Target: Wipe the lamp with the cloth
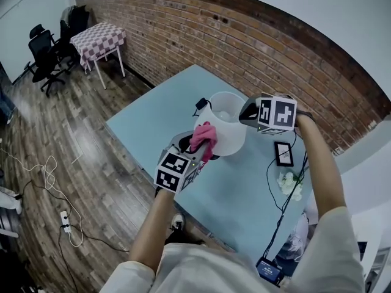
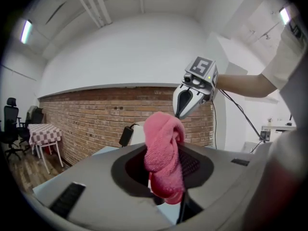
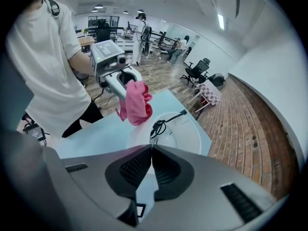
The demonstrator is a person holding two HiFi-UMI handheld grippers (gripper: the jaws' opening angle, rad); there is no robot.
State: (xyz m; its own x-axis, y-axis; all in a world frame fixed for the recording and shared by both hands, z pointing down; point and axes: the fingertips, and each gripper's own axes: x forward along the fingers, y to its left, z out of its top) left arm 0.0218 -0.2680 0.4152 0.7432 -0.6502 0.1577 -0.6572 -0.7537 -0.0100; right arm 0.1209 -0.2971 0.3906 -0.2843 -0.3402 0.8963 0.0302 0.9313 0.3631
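Note:
A lamp with a white drum shade [image 1: 227, 130] stands on the light blue table [image 1: 146, 124]. My left gripper [image 1: 206, 146] is shut on a bunched pink cloth [image 1: 204, 137], held against the shade's near left side. In the left gripper view the cloth [image 2: 164, 150] sticks up between the jaws. My right gripper [image 1: 243, 116] points steeply down at the shade's right rim. In the right gripper view its jaws [image 3: 151, 149] meet over the near wall of the shade [image 3: 179, 129], closed on that thin rim. A black cord [image 3: 159, 125] lies coiled inside the shade.
A small picture frame [image 1: 283, 153], white flowers [image 1: 291, 185] and a black cable lie on the table's right part. A brick wall runs behind. On the wood floor are a checkered table [image 1: 98, 38], office chairs [image 1: 43, 50] and a power strip [image 1: 64, 217].

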